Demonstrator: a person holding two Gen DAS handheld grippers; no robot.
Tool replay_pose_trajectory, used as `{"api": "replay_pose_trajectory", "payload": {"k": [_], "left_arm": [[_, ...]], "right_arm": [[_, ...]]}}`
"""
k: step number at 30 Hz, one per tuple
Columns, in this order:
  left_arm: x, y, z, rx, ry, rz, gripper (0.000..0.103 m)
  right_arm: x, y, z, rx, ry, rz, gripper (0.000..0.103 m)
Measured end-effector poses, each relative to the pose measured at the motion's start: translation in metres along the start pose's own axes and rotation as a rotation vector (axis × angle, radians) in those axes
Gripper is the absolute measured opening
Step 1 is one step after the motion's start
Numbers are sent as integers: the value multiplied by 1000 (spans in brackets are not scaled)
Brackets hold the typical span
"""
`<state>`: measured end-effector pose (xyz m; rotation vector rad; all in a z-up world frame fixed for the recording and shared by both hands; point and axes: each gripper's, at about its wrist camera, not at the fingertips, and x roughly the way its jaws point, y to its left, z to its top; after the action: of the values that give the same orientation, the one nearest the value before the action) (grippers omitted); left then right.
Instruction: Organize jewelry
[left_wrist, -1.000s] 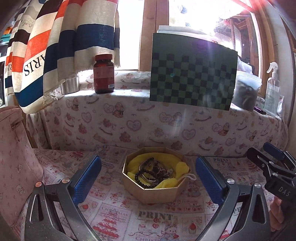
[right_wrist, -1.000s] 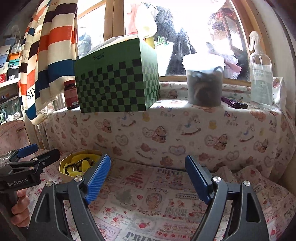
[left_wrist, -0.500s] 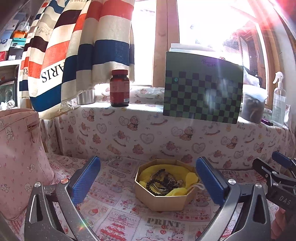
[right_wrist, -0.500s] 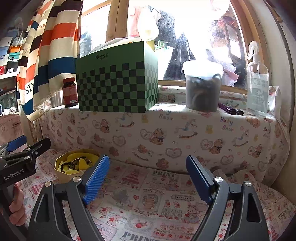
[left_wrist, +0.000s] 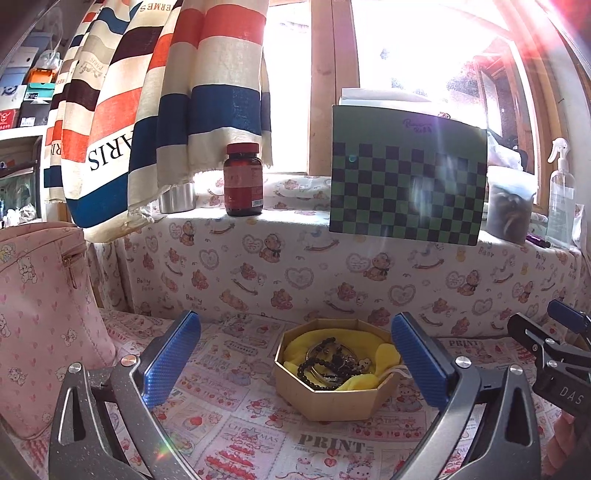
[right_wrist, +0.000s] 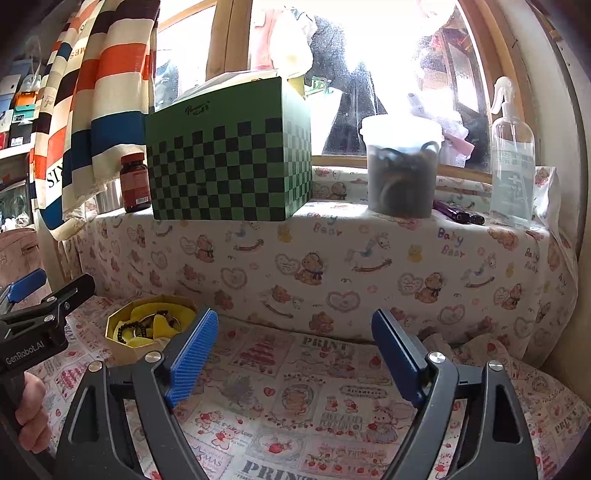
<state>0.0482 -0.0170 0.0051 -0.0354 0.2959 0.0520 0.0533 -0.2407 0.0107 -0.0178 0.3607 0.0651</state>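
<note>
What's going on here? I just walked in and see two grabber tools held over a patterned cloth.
A person holds a two-finger gripper in each hand, about to sort jewelry. Both the left gripper and the right gripper are open and hold nothing. The left one points at an octagonal box on the printed cloth; inside, on yellow fabric, lies a tangle of dark bead bracelets. The right gripper sits beside the box, over bare cloth. Nothing has been picked up yet.
</note>
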Motion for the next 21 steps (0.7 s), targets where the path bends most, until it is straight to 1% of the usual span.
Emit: {"api": "replay_pose_trajectory", "payload": {"k": [21], "left_arm": [[2,-1,-1,6,12,0,103]], "right_arm": [[1,0,0,1,2,1,87]]}}
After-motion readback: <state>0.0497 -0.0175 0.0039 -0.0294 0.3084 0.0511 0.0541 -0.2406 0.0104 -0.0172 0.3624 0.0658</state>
